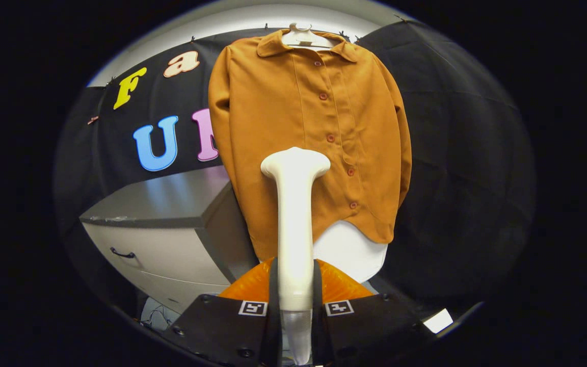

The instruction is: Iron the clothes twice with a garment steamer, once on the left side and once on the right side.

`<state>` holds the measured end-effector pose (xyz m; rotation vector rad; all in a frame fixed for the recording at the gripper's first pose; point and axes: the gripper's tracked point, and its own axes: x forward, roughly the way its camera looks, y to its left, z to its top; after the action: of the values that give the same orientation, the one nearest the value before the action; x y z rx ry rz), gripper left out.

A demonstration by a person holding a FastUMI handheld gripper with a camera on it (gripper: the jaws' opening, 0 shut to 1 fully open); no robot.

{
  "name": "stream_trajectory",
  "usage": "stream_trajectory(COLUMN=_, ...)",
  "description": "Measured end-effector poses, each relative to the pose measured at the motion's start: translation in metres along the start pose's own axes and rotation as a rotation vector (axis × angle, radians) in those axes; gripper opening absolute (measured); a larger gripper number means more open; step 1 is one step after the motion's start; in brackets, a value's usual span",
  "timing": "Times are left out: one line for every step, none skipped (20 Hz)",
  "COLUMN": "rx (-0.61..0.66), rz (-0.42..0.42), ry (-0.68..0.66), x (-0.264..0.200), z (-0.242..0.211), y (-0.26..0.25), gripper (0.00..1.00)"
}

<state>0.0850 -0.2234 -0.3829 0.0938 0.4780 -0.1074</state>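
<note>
1. Gripper (294,306) fingers pinch the handle of the garment steamer (294,204), both pressing on it.
2. Steamer head points at the lower front of the hanging shirt (273,102); contact cannot be told.
3. Progress: neither pass can be confirmed; judged early.

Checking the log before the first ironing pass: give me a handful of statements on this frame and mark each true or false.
1. The gripper is shut on the steamer. True.
2. The shirt lies folded on the cabinet. False: it hangs on a hanger.
3. The shirt is buttoned. True.
4. The steamer head points down. False: it points up, in front of the shirt.
</note>
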Motion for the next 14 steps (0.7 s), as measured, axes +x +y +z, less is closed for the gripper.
stream_trajectory(rx=0.007, rz=-0.005, ry=0.024, x=-0.001, z=-0.011, y=-0.003, gripper=0.26)
stream_trajectory(rx=0.010, rz=-0.011, ry=0.047, x=-0.001, z=-0.022, y=-0.005, gripper=0.26)
stream_trajectory(rx=0.010, rz=-0.017, ry=0.066, x=-0.004, z=-0.033, y=-0.008, gripper=0.26)
stream_trajectory(rx=0.011, rz=-0.024, ry=0.081, x=-0.008, z=-0.043, y=-0.011, gripper=0.26)
stream_trajectory(rx=0.009, rz=-0.029, ry=0.091, x=-0.014, z=-0.053, y=-0.013, gripper=0.26)
stream_trajectory(rx=0.010, rz=-0.031, ry=0.102, x=-0.020, z=-0.063, y=-0.016, gripper=0.26)
stream_trajectory(rx=0.013, rz=-0.031, ry=0.111, x=-0.025, z=-0.069, y=-0.018, gripper=0.26)
stream_trajectory(rx=0.018, rz=-0.031, ry=0.115, x=-0.031, z=-0.073, y=-0.019, gripper=0.26)
stream_trajectory(rx=0.023, rz=-0.032, ry=0.108, x=-0.038, z=-0.074, y=-0.020, gripper=0.26)
stream_trajectory(rx=0.029, rz=-0.034, ry=0.097, x=-0.048, z=-0.072, y=-0.021, gripper=0.26)
stream_trajectory(rx=0.034, rz=-0.034, ry=0.077, x=-0.057, z=-0.068, y=-0.022, gripper=0.26)
stream_trajectory(rx=0.039, rz=-0.032, ry=0.057, x=-0.066, z=-0.060, y=-0.022, gripper=0.26)
stream_trajectory(rx=0.041, rz=-0.026, ry=0.036, x=-0.073, z=-0.051, y=-0.021, gripper=0.26)
stream_trajectory(rx=0.040, rz=-0.018, ry=0.013, x=-0.080, z=-0.041, y=-0.018, gripper=0.26)
